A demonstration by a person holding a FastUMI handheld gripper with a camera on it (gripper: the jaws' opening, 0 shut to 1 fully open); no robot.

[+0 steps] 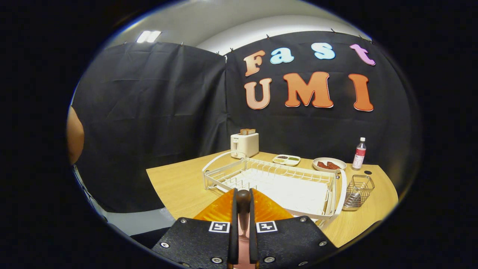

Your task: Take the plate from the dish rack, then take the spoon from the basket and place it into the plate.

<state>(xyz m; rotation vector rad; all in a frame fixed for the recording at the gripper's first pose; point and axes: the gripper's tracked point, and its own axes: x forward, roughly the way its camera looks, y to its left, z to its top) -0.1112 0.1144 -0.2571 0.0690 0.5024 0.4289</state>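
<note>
1. We see the fingers drawn close, both pressing on one orange plate at its rim, held over the near edge of the counter.
2. One white dish rack lies just beyond, at 12 o'clock.
3. One wire basket, at 2 o'clock, holds one spoon.
4. Farther off: one toaster, one bottle, two dishes.

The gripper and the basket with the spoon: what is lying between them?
In the gripper view, the gripper is shut on the orange plate. The white dish rack lies between it and the wire basket.
</note>
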